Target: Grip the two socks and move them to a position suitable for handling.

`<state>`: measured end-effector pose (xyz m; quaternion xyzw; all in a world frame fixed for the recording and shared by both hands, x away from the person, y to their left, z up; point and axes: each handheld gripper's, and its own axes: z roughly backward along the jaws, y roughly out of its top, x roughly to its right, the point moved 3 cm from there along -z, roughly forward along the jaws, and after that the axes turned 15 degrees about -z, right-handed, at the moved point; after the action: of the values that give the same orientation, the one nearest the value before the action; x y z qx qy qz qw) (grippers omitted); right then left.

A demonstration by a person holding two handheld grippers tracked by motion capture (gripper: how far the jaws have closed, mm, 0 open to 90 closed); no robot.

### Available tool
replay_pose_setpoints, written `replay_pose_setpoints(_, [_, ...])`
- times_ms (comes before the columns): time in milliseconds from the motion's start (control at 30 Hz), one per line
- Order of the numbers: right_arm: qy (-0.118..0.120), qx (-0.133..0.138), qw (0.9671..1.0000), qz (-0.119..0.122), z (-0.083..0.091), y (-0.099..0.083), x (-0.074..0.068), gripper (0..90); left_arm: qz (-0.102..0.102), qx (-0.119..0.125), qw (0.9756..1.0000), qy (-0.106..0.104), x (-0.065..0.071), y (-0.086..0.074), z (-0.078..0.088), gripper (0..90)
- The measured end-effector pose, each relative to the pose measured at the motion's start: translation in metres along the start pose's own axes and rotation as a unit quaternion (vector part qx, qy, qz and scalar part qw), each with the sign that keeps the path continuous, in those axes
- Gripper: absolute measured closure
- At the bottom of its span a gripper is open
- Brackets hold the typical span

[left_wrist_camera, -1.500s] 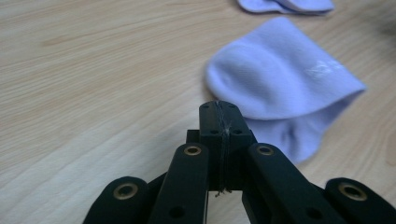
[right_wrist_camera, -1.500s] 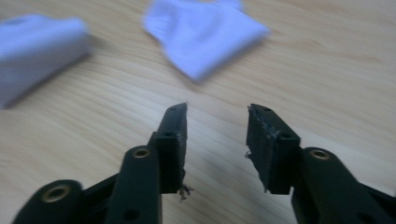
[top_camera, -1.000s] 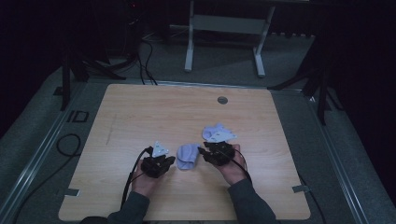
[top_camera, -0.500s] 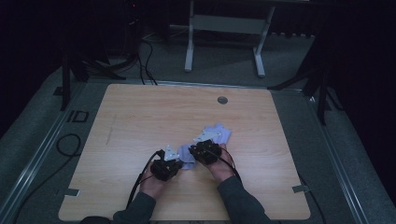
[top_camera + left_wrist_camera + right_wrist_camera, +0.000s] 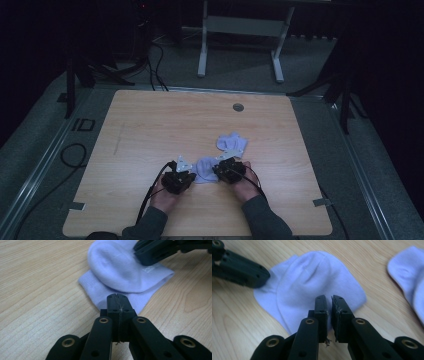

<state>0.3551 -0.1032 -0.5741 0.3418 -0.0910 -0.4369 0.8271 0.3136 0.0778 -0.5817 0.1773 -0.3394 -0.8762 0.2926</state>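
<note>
A folded pale lilac sock lies on the wooden table between my two grippers. My left gripper is shut, its jaws pressed flat together with their tips at the sock's near edge; no fabric shows between them. My right gripper has just been closing and stands low over the sock's other edge, with only a thin slit left and fabric pinched in it. From above, the left gripper and right gripper flank the sock.
A second lilac sock lies just beyond the right gripper, also seen as the second sock at the right edge. A small round grommet sits in the table's far side. Cables trail from both grippers toward the near edge.
My right gripper has come left and down from beside the second sock onto the folded sock. The left gripper has edged slightly right, staying at the sock's edge.
</note>
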Motion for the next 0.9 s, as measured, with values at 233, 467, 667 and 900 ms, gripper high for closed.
replay_pose_setpoints(233, [-0.023, -0.001, 0.9997, 0.0, 0.008, -0.004, 0.008, 80.1, 0.002, 0.001, 1.0, -0.002, 0.0, 0.0, 0.0, 89.8])
replay_pose_setpoints(467, [0.001, 0.026, 0.9997, 0.005, 0.015, 0.015, -0.01, 77.1, 0.002, 0.001, 1.0, -0.002, -0.001, -0.001, 0.0, 89.8])
replay_pose_setpoints(667, [0.021, 0.018, 0.9993, 0.025, 0.001, 0.029, -0.031, 73.7, 0.003, 0.003, 1.0, -0.002, 0.0, -0.001, 0.0, 89.8])
replay_pose_setpoints(900, [0.023, -0.017, 0.9994, 0.021, -0.023, 0.026, -0.034, 69.8, 0.002, 0.002, 1.0, -0.003, 0.0, -0.001, 0.0, 89.8])
